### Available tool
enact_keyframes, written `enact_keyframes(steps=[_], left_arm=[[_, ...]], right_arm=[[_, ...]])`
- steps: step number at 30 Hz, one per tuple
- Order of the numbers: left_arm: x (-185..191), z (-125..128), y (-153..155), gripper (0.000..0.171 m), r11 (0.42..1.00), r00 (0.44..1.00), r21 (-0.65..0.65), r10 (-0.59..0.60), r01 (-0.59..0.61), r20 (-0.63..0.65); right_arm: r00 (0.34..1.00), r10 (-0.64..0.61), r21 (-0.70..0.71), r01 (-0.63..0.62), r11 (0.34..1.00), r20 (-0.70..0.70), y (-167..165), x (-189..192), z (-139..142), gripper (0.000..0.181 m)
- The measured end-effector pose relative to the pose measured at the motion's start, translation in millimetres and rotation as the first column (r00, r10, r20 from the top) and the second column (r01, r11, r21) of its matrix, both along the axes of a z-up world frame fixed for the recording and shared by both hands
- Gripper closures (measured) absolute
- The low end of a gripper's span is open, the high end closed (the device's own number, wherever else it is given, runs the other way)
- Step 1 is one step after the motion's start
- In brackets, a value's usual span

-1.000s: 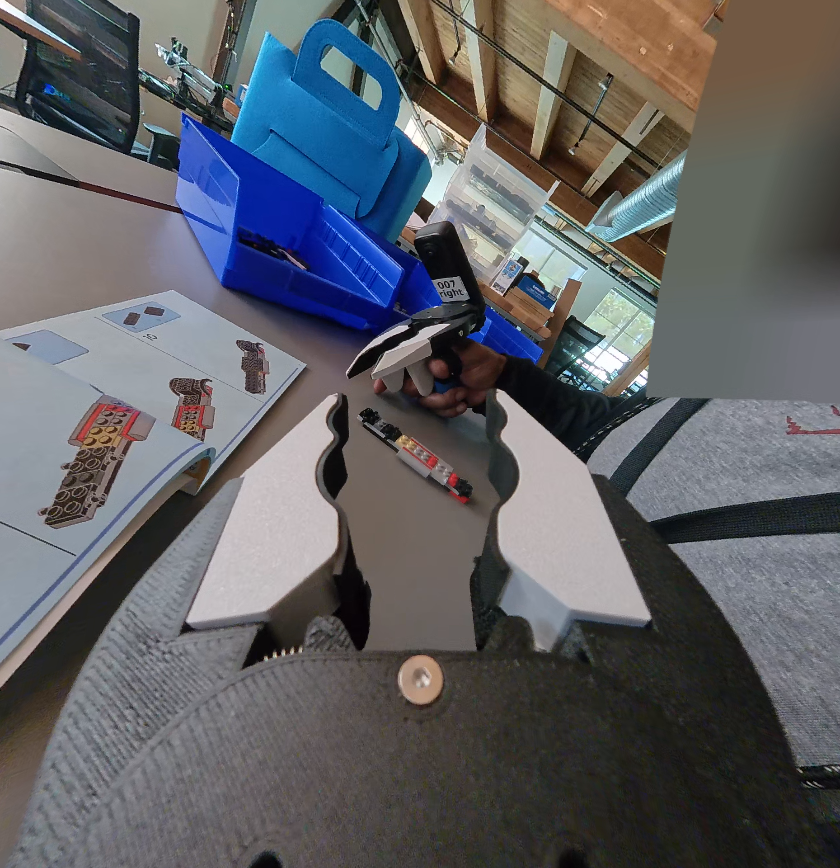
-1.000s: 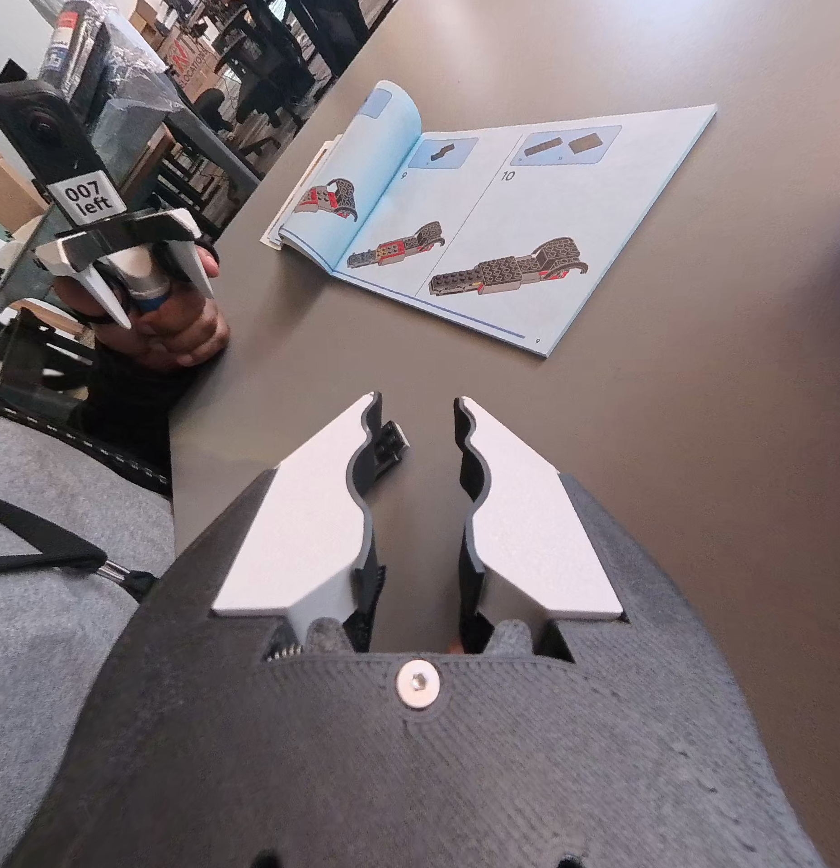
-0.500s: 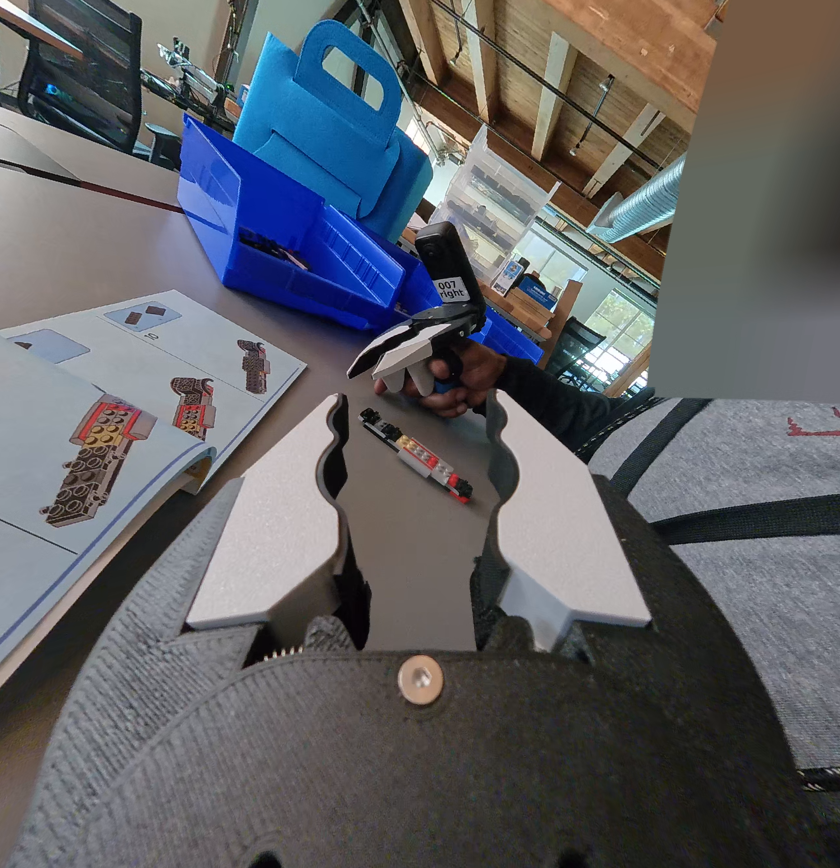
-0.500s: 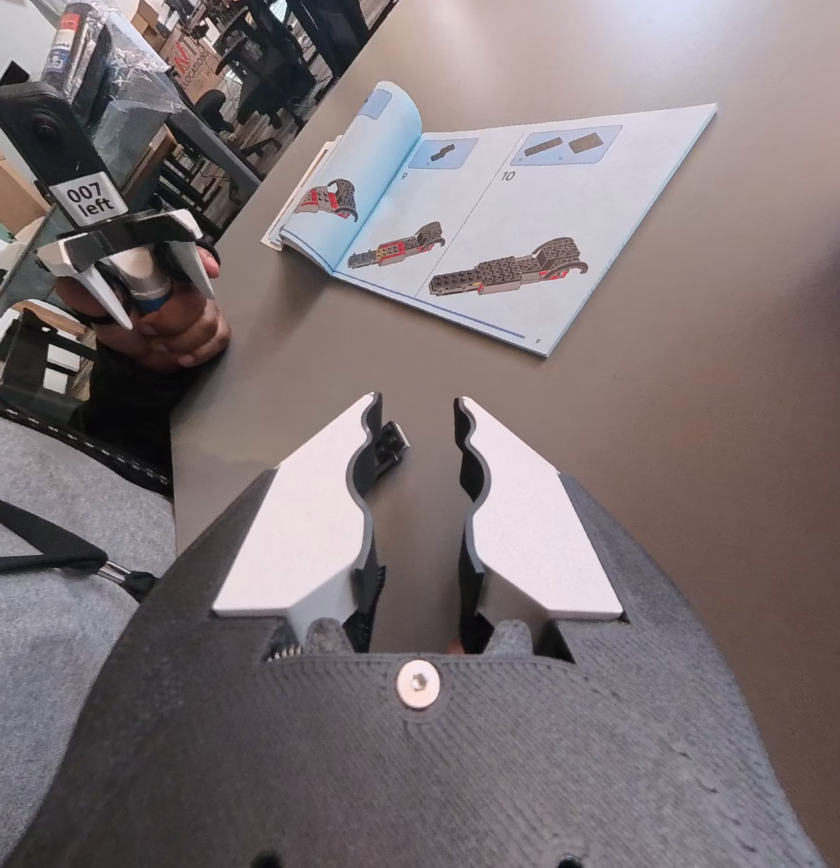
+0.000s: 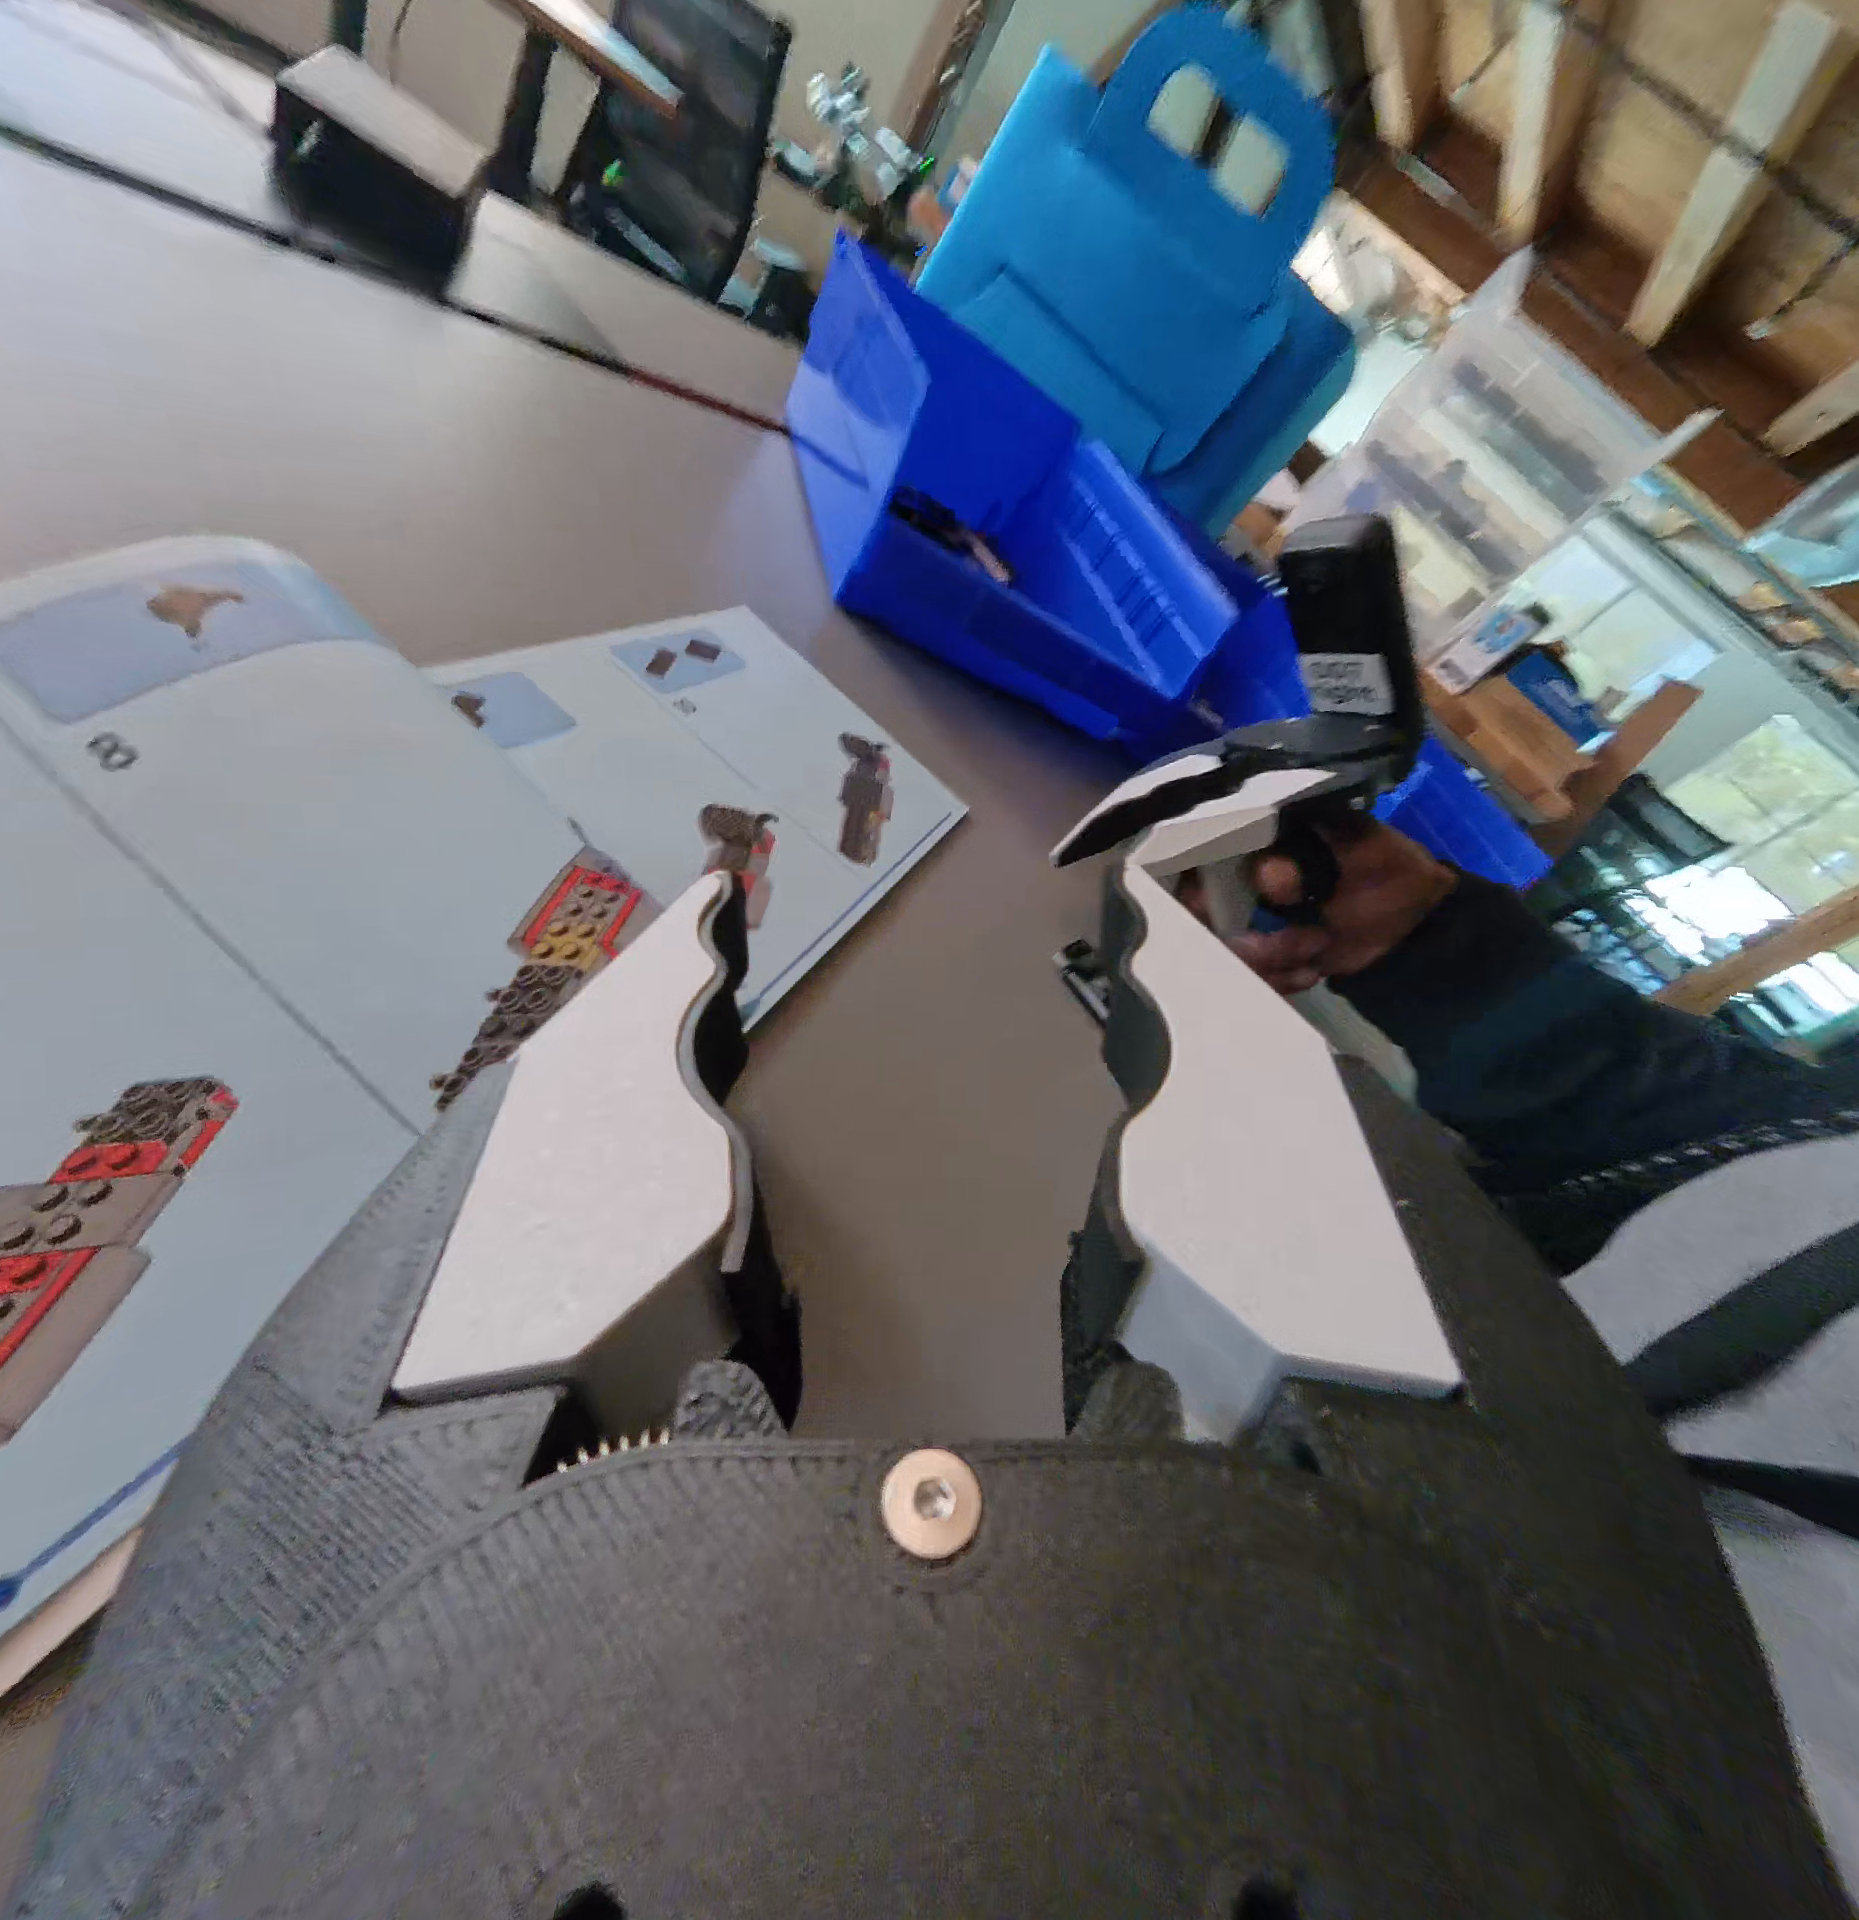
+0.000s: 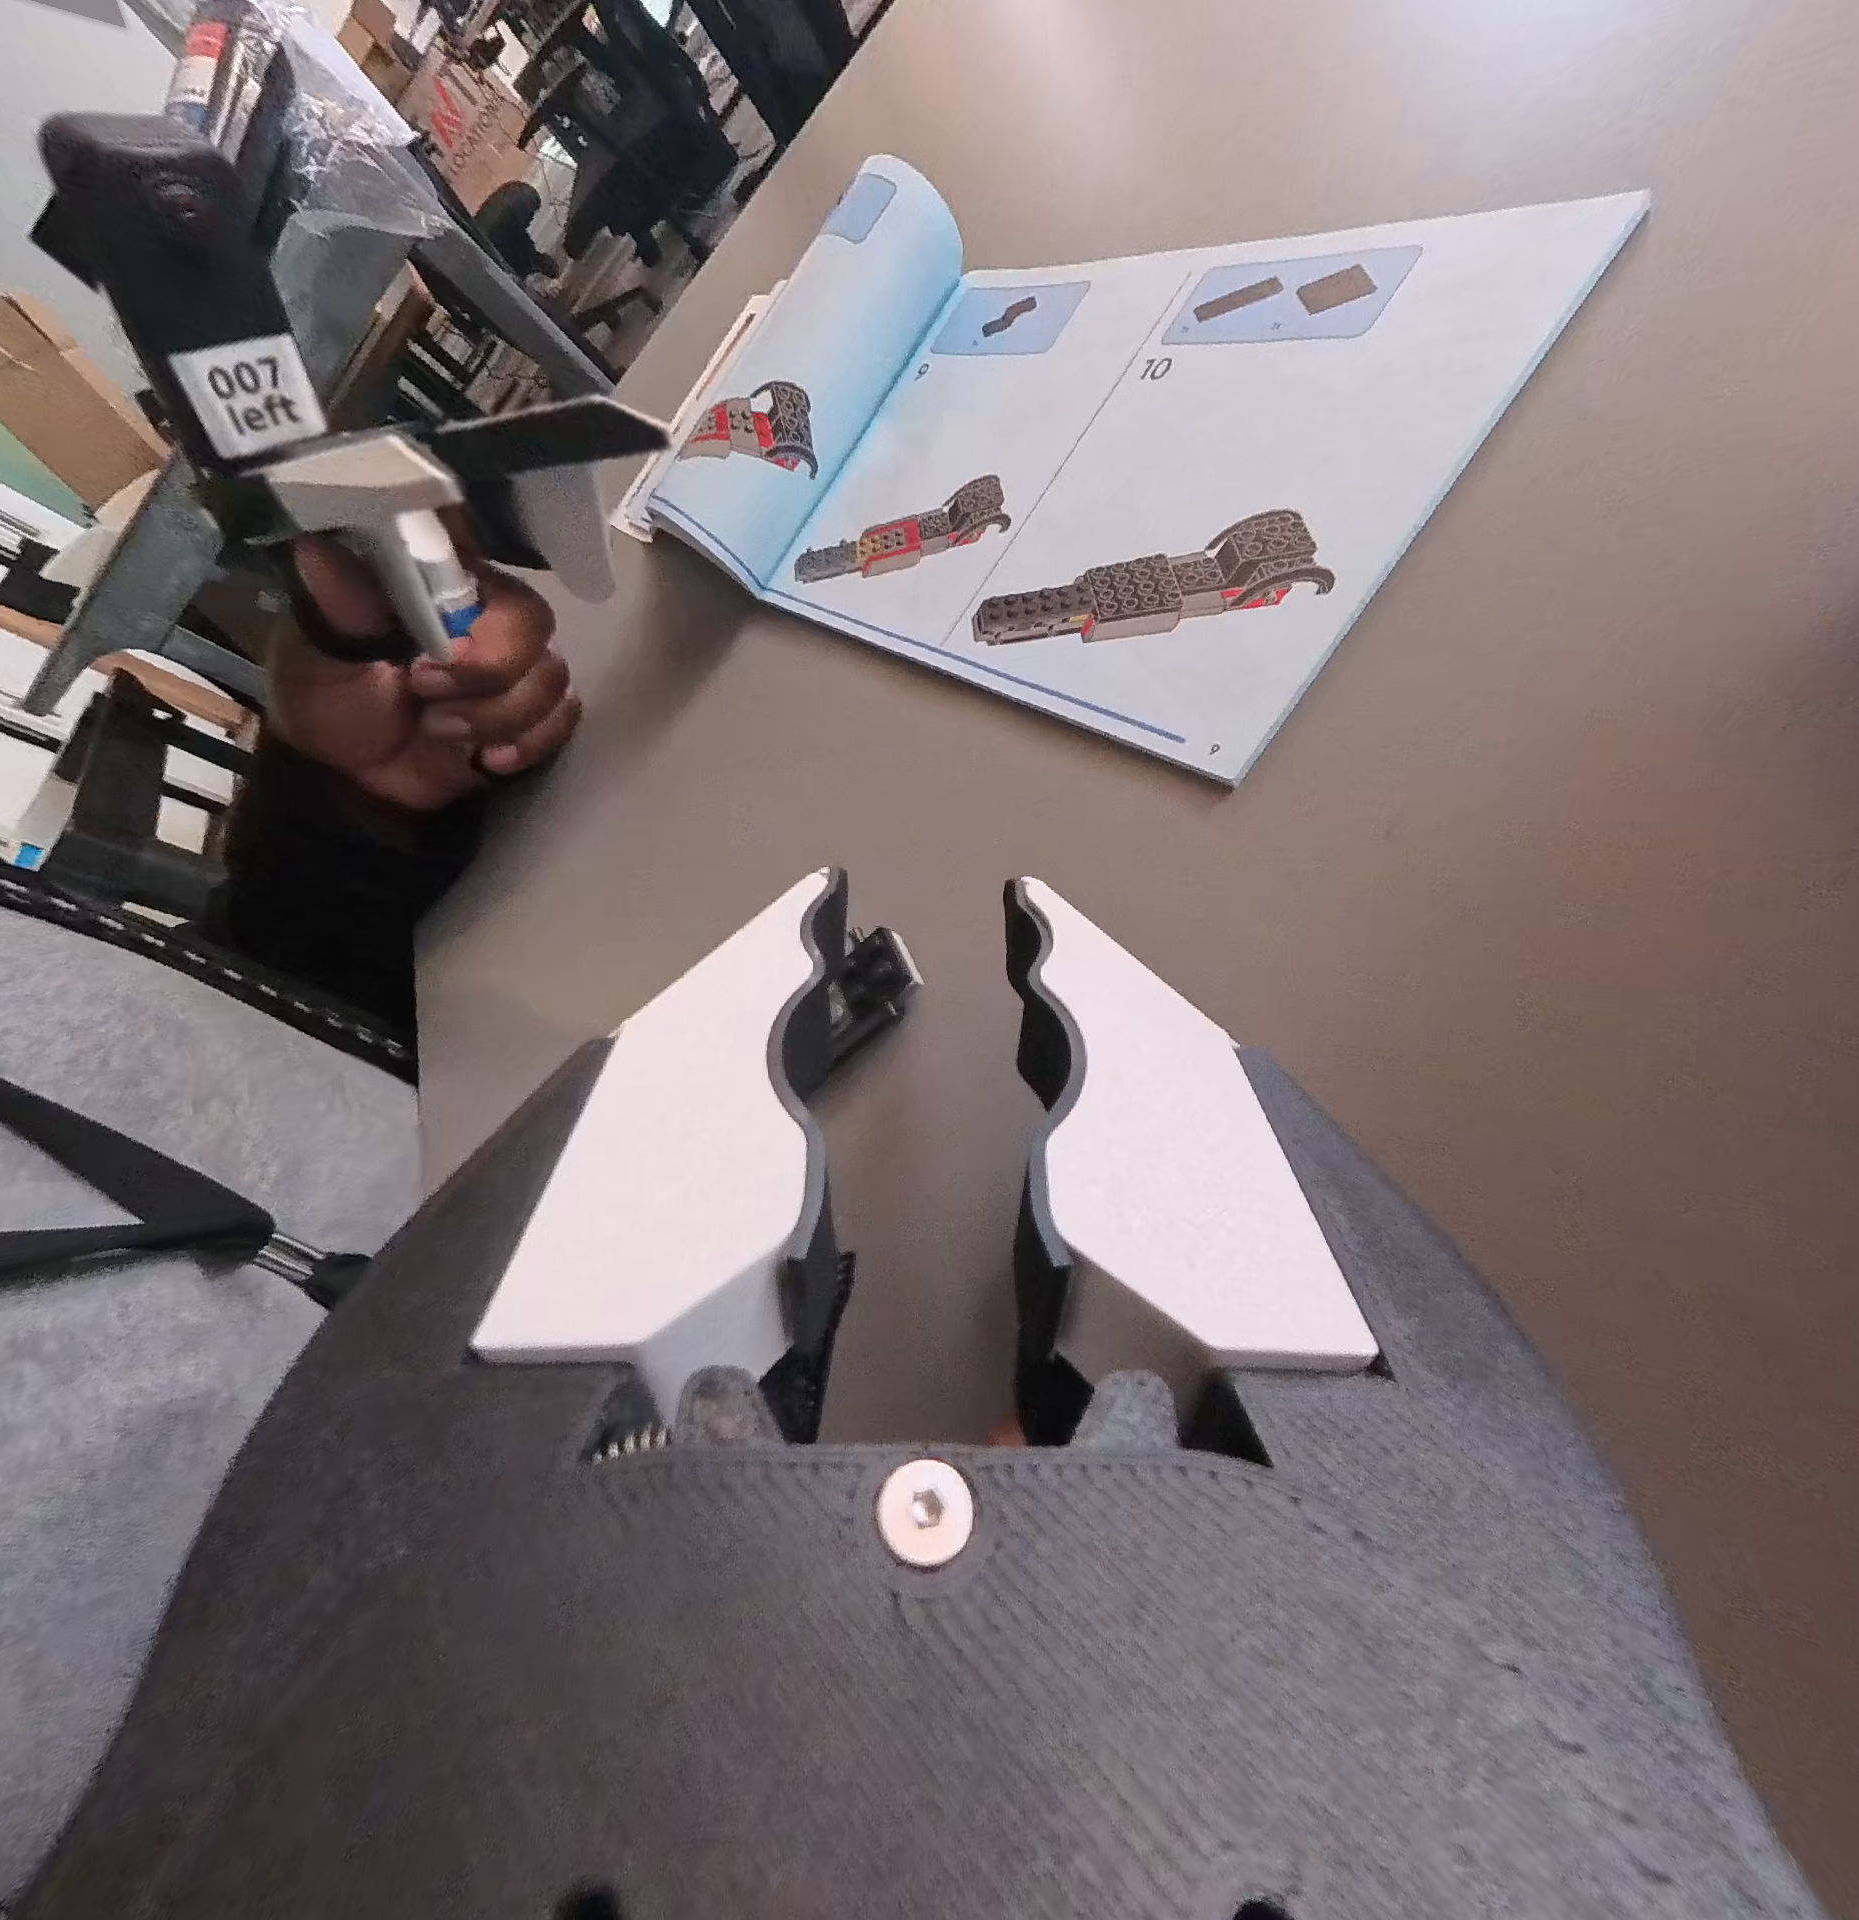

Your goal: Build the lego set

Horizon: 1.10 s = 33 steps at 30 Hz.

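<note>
Black-ended lego strip [image 6: 871,985] lies on the table just inside the right gripper [image 6: 925,902], against its left finger, pointing up-frame. The left gripper [image 5: 920,888] is farther away. Both grippers are spread, holding nothing.

The instruction booklet [image 6: 1164,499] lies open on the table [image 6: 1527,935], ahead of the right gripper [image 6: 925,894] and to the left of the left gripper [image 5: 914,894]. A small lego assembly [image 6: 873,982] rests on the table just beside the right gripper's left finger; what seems to be the same piece peeks out behind the left gripper's right finger [image 5: 1216,1091]. Behind the booklet stands a parts bin [image 5: 1008,561], with a felt bag [image 5: 1143,281] behind it. The two grippers face each other across the table edge.
</note>
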<state>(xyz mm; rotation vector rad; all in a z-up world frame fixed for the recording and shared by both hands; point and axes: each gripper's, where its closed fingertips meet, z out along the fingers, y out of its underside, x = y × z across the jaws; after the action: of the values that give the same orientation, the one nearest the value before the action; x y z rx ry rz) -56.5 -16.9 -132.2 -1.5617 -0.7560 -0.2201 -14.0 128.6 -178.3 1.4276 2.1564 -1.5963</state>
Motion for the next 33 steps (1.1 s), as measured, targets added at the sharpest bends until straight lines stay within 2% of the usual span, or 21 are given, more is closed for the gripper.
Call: enact_keyframes(steps=[4, 10, 26, 33], left_arm=[[-15, -16, -12, 0.105, 0.990, 0.991, -0.091, 0.112, -0.105, 0.079], [-20, -37, -28, 0.104, 0.969, 0.976, -0.216, 0.156, -0.121, 0.154], [-20, -36, -31, 0.104, 0.978, 0.974, -0.180, 0.137, -0.104, 0.180], [-19, -38, -29, 0.103, 0.973, 0.977, -0.205, 0.137, -0.103, 0.161]], right_arm=[[1.000, -0.010, -0.015, 0.010, 1.000, -0.004, 1, 0, 2, 0.148], [1.000, -0.002, -0.018, 0.002, 1.000, -0.001, 1, 0, 2, 0.147], [1.000, -0.002, -0.038, 0.001, 0.999, -0.022, 1, 1, 5, 0.147], [0.999, -0.003, -0.045, 0.000, 0.999, -0.053, 2, 3, 9, 0.147]])
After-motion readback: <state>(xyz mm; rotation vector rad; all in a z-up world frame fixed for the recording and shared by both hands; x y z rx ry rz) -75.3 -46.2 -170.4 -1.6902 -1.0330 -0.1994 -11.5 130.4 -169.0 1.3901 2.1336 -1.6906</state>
